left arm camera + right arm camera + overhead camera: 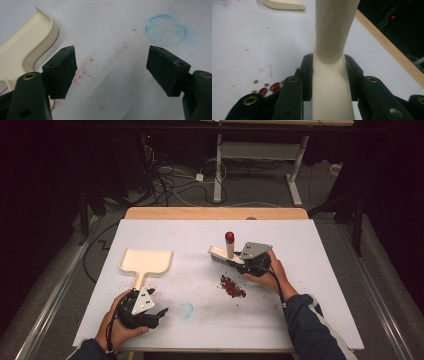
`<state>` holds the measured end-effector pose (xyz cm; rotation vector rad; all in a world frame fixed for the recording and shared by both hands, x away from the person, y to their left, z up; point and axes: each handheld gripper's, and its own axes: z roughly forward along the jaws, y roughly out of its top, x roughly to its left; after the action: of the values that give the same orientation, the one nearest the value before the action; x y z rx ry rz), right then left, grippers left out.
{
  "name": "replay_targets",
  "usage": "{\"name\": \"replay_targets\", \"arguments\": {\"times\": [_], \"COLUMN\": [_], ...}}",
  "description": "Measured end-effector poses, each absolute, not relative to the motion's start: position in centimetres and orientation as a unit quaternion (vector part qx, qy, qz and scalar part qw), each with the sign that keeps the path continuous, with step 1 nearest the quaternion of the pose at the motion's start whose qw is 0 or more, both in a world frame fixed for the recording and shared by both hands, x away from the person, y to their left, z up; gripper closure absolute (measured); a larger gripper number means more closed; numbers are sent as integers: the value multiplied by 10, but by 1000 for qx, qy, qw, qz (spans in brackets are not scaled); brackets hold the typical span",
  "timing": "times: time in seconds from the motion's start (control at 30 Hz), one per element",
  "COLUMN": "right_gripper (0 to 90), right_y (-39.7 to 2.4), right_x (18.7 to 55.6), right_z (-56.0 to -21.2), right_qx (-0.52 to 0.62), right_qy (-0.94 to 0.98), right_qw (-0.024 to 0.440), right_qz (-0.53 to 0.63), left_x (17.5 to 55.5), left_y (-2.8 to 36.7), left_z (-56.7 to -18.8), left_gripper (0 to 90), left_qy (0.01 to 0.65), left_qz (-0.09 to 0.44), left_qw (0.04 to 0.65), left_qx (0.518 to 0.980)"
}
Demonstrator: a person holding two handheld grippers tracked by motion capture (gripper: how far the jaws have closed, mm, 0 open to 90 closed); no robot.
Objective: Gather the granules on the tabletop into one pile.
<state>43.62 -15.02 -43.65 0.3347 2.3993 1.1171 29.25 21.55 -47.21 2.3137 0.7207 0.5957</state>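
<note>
A cream brush stands with its red-tipped handle [229, 240] upright and its bristle head [218, 254] low over the white table. My right gripper [240, 261] is shut on the brush; in the right gripper view both jaws clamp the cream handle [332, 45] around my right gripper [329, 72]. A pile of dark red beans [233, 286] lies just in front of it, also seen as beans [272, 88]. A cream dustpan [146, 261] rests at the left, handle toward my left gripper [157, 303]. The left gripper [112, 72] stands open beside the dustpan [27, 47], holding nothing.
A faint blue ring [186, 310] is marked on the white sheet [310, 270], and the same ring [166, 30] lies ahead of the left jaws. Red crumbs [83, 72] speckle the sheet. A wooden table edge [215, 213] runs along the far side, with cables on the floor beyond.
</note>
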Motion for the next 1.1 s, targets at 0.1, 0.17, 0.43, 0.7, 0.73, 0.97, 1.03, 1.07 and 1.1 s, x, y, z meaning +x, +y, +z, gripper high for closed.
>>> {"name": "replay_targets", "arguments": {"times": [0.1, 0.17, 0.43, 0.7, 0.73, 0.97, 1.03, 1.07, 1.1], "right_gripper": [674, 672, 672, 676, 676, 676, 676, 676, 676], "right_y": [-149, -151, -170, -181, -182, -187, -190, -191, -192], "right_x": [424, 414, 384, 376, 376, 376, 376, 376, 375], "right_z": [-441, -445, -446, -441, -441, -431, -427, -425, -423], "right_qx": [95, 80, 41, 40, 45, 91, 116, 128, 142], "right_qy": [880, 880, 879, 876, 874, 863, 862, 862, 864], "right_qw": [225, 233, 213, 221, 227, 282, 271, 270, 271], "right_qz": [408, 406, 425, 427, 428, 409, 413, 409, 401], "left_x": [292, 291, 292, 293, 293, 292, 292, 292, 291], "left_y": [215, 215, 212, 212, 212, 212, 212, 212, 212], "left_z": [-472, -472, -472, -471, -471, -471, -470, -470, -470], "left_gripper": [236, 236, 236, 236, 236, 236, 236, 236, 236], "left_qy": [274, 274, 272, 270, 270, 268, 268, 268, 268], "left_qz": [227, 228, 229, 231, 231, 234, 235, 235, 236], "left_qw": [315, 315, 311, 315, 315, 314, 314, 316, 316], "left_qx": [880, 880, 882, 880, 880, 880, 880, 879, 879]}}
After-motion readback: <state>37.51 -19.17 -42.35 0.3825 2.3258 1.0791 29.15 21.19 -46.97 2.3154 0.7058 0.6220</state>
